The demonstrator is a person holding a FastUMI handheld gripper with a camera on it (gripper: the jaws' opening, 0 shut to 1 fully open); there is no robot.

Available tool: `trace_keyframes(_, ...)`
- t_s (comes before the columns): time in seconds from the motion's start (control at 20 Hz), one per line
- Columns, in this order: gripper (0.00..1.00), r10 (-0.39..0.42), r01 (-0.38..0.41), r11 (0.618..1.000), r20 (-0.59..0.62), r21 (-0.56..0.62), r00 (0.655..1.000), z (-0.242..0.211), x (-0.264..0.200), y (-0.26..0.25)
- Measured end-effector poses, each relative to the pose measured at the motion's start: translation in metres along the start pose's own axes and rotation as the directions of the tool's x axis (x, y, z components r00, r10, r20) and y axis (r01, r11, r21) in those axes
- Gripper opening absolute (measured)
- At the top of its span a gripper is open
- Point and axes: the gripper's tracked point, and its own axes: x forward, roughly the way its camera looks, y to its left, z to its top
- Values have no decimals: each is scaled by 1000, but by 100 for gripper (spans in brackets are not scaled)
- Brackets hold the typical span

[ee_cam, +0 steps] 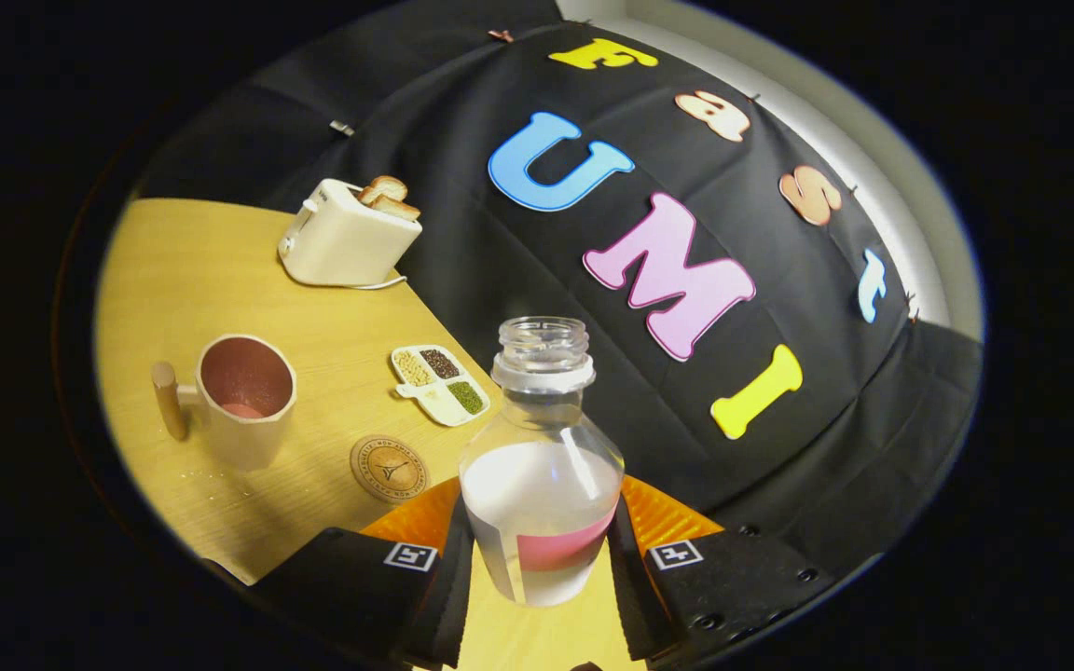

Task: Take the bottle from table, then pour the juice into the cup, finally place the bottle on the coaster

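Clear plastic bottle (542,466), uncapped and part full, sits clamped between the fingers of the gripper (542,550), lifted and tilted. Pink cup (246,396) lies at ten o'clock, coaster (389,469) at nine. Risk: tilting early would spill juice onto the table (220,270).

The fingers (462,578) hide the bottle's (542,485) lower sides; the fillings of the small divided tray (441,384) are too small to tell.
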Motion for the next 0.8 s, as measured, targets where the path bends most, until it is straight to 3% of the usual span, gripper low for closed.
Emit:
trace_keyframes(0.45,67,-59,42,961,-56,-272,997,20,-2,10)
trace_keyframes(0.8,67,-56,55,884,12,-465,998,38,2,17)
